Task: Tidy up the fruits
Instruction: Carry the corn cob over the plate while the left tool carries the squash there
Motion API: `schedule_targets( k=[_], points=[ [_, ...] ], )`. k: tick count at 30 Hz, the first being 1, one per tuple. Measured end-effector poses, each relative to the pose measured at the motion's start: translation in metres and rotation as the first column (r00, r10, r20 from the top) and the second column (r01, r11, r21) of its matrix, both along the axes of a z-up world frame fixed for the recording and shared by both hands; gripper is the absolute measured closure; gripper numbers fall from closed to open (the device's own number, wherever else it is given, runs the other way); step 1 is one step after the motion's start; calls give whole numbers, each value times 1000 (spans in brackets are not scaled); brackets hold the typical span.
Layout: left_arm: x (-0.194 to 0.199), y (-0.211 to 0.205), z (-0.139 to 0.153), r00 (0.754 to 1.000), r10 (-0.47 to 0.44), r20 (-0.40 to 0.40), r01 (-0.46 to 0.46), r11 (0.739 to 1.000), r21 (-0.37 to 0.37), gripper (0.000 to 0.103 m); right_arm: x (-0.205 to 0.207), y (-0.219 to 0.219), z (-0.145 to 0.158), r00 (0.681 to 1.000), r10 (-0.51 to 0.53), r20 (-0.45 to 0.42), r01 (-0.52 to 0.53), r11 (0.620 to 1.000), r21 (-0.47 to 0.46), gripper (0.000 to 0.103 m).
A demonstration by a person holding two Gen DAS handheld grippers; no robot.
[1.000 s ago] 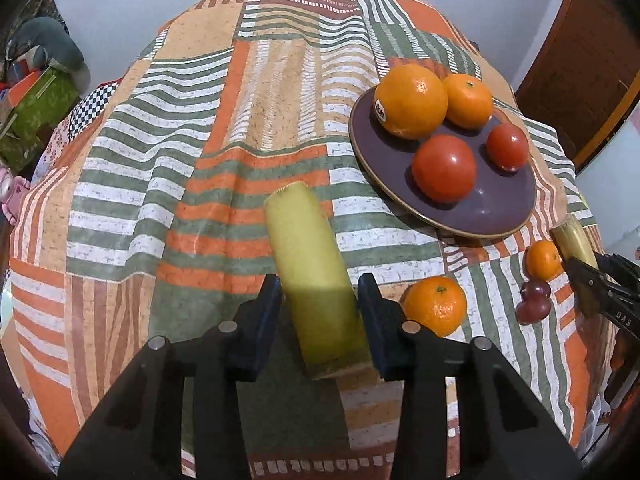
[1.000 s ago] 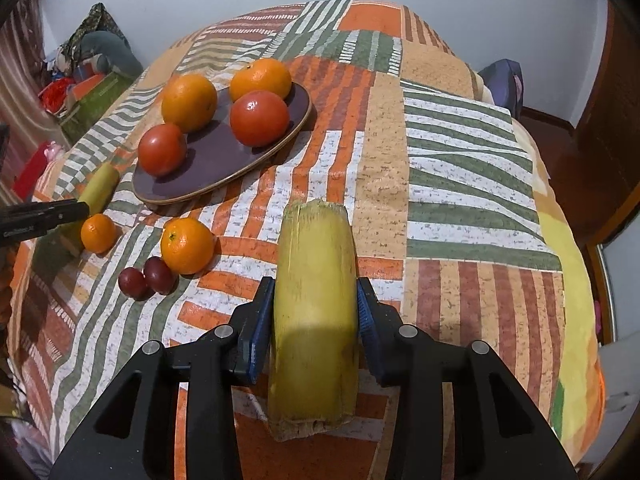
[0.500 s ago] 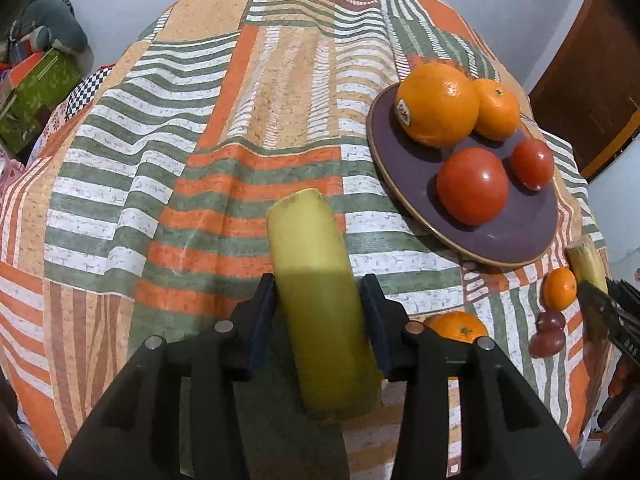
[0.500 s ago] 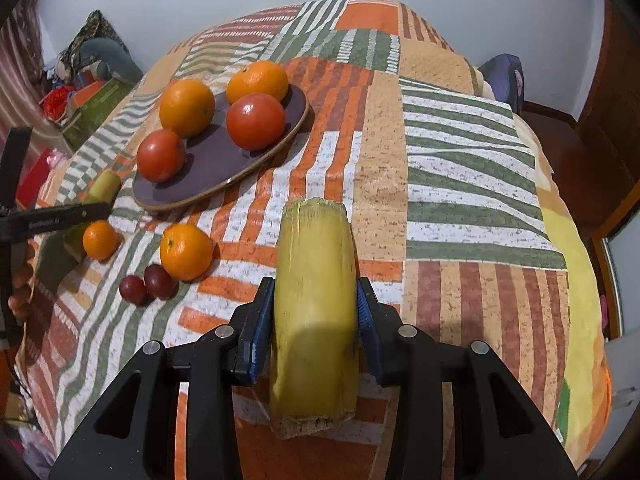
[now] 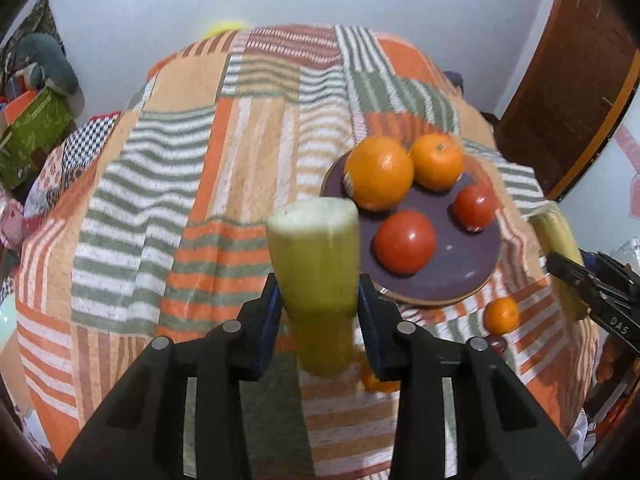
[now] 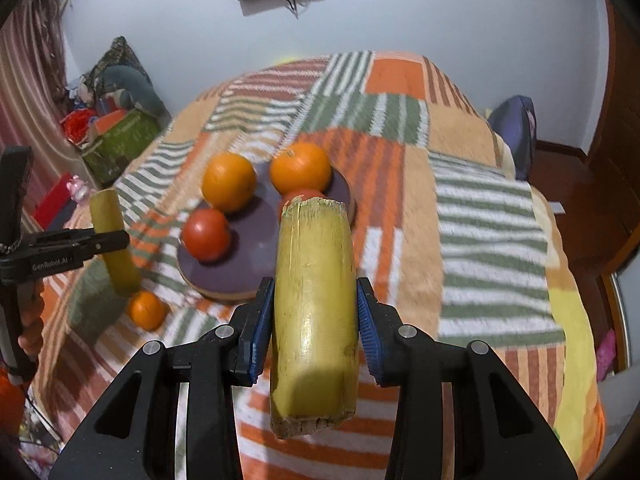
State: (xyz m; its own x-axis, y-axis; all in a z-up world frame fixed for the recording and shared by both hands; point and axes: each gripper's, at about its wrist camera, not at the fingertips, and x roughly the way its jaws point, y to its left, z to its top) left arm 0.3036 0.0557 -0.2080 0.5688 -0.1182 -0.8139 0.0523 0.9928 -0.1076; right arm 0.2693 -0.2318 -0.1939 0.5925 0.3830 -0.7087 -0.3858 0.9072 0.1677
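My left gripper (image 5: 318,332) is shut on a pale green sugarcane piece (image 5: 316,264), held up above the cloth. My right gripper (image 6: 316,332) is shut on a yellow sugarcane piece (image 6: 314,300), also lifted. A purple plate (image 5: 452,272) holds two oranges (image 5: 379,172) and two tomatoes (image 5: 404,240); it shows in the right wrist view too (image 6: 240,264). A small orange (image 5: 501,313) lies on the cloth beside the plate, and another small orange (image 5: 376,380) is partly hidden under my left gripper. The other gripper shows at each view's edge (image 5: 592,284) (image 6: 72,248).
The striped patchwork cloth (image 5: 180,208) covers a rounded surface that drops off at all sides. A dark grape (image 5: 497,343) lies near the small orange. Boxes and bags (image 6: 120,140) stand on the floor at the left. A wooden door (image 5: 580,92) is at the right.
Both grippers have lifted and tilted up with their sugarcane pieces. The plate now sits lower and closer in both views, and more of the wall shows.
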Motion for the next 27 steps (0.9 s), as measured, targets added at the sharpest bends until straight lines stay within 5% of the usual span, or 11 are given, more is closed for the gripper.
schedule_targets(
  k=[9, 27],
  points=[
    [23, -19, 16, 998, -39, 50, 38, 999, 26, 68, 23, 31, 7, 999, 32, 31, -33, 999, 33, 67],
    [59, -47, -5, 996, -70, 47, 63, 989, 132, 68, 63, 75, -6, 998, 57, 18, -57, 998, -5, 67]
  ],
)
